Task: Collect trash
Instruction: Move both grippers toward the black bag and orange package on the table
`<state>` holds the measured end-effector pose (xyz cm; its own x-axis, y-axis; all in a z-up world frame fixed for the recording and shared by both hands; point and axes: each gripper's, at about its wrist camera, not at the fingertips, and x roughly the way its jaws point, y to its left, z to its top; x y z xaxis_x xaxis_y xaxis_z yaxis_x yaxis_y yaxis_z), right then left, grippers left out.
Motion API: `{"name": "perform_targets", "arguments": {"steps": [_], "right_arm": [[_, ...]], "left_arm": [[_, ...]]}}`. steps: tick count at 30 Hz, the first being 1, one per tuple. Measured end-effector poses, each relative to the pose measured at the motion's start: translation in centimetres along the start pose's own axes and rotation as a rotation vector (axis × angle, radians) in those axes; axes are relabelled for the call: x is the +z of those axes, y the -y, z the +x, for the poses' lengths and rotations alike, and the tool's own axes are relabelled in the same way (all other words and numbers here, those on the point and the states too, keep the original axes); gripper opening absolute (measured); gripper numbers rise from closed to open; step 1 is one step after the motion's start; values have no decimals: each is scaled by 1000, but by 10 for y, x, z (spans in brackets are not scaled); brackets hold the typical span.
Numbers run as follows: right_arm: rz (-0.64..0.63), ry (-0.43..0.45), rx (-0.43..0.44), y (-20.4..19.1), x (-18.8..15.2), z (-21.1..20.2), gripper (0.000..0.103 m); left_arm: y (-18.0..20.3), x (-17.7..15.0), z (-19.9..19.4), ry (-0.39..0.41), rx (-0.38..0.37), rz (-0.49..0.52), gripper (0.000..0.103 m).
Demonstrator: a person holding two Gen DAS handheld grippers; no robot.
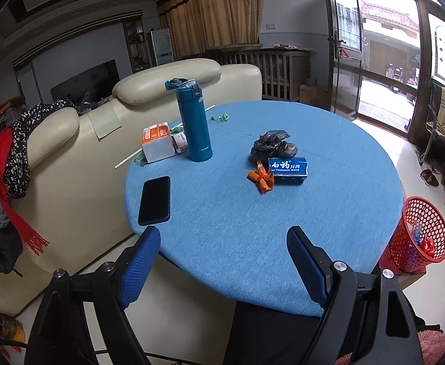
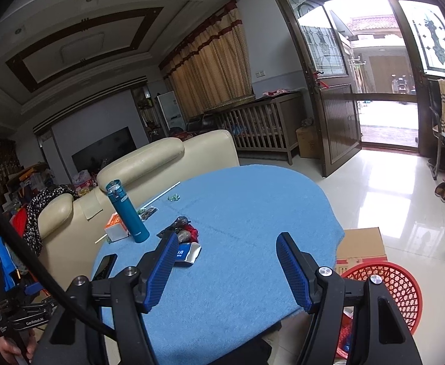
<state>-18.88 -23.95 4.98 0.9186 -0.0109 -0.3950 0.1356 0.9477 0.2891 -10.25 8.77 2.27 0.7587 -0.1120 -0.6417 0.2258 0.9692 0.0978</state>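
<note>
**Over the blue bench: most of the trash still out**

On the round bench lie a crumpled black bag, an orange wrapper, a toothpaste box and green candy wrappers — none collected yet. The red basket beside it already holds a few scraps, so I judge the job barely begun.

Both claws hover short of the near edge — left claw and right claw each spread wide, holding nothing.

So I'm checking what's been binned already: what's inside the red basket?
The red basket holds something red and shiny and something blue; its mesh wall hides the bottom.
</note>
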Motion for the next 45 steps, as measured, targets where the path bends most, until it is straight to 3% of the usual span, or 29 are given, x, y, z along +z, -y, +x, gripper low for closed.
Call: {"name": "perform_targets", "arguments": {"steps": [45], "right_arm": [[0,-49,2,-1,-13,17,71]], "left_arm": [[-1,-16,13,-51,-16,23,86]]}}
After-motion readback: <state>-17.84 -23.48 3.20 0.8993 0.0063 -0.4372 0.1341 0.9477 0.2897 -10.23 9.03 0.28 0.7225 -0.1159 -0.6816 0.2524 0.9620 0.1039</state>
